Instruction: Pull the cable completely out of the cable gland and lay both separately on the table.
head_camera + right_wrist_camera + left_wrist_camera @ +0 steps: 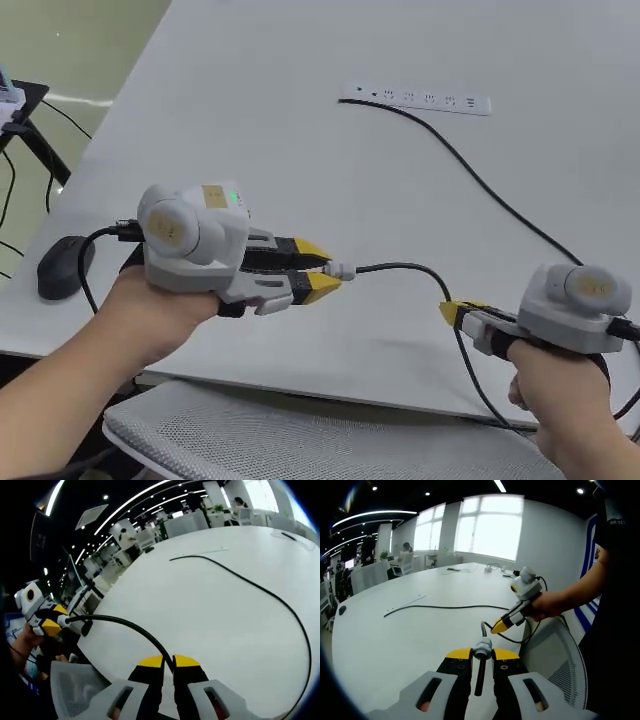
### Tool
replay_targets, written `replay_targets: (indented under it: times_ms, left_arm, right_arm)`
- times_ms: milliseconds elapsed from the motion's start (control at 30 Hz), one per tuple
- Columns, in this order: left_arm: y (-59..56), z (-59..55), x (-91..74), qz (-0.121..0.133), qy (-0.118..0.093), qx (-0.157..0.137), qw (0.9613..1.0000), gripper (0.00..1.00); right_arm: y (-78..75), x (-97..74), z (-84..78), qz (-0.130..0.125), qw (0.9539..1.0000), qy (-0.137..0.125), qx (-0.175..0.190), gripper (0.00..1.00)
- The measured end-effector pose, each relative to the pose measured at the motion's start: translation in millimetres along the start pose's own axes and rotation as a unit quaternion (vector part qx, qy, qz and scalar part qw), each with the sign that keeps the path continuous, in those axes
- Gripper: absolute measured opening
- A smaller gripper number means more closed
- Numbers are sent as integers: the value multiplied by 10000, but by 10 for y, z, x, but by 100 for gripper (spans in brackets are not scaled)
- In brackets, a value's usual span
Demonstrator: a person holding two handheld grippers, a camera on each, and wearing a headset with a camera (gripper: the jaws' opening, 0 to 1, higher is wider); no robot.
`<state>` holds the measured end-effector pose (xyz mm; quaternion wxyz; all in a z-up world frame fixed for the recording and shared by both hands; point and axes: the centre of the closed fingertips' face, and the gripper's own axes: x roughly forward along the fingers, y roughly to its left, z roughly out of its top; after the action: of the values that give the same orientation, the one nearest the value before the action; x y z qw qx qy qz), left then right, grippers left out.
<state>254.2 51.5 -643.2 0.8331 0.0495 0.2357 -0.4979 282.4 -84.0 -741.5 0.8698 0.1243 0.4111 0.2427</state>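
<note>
Head view: the left gripper (321, 268) is clenched on the gland (340, 270), a small pale fitting that pokes out past the yellow tips. Its rear part is hidden between the jaws. The black cable (400, 266) leaves the gland's front, arcs right and runs into the right gripper (452, 312), whose jaws grasp it. Both pieces are held above the near part of the table (300, 130), and the cable sits in the gland. How deep it goes inside cannot be made out.

Past the right gripper the cable drops over the table edge and is cut off near the person's right hand (560, 390). From this angle the right jaws are mostly covered by the gripper's own body.

Left gripper view: the gland is pinched between the two yellow tips, with a dark stem below it in the narrow gap. Whether that stem is cable or part of the gland is unclear.

Right gripper view: the jaws are closed on the cable, which curves away left to the other gripper. There the gland is too small to read.

Far back on the table lies a power strip (418, 98), and its cord (480, 180) trails off to the right. A mouse (62, 268) sits at the left edge. A mesh chair (300, 440) shows below, partly cropped.
</note>
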Motion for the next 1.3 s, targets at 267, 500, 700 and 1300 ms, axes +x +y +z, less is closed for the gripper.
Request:
replay_targets:
  times_ms: [267, 500, 700, 1300]
  left_arm:
    - [7, 21, -22, 32, -13, -44, 10000, 15]
    - [18, 37, -35, 26, -27, -118, 9999, 15]
    - [6, 35, -35, 14, -12, -103, 9999, 15]
    - [-52, -44, -47, -27, 103, -156, 9998, 15]
  right_arm:
    - [1, -23, 25, -83, 9983, 24, -578, 2]
    - [-23, -27, 40, -162, 9923, 99, -1220, 2]
    - [53, -70, 119, -201, 9808, 61, -1938, 10]
    - [1189, -114, 305, 942, 8950, -240, -4353, 27]
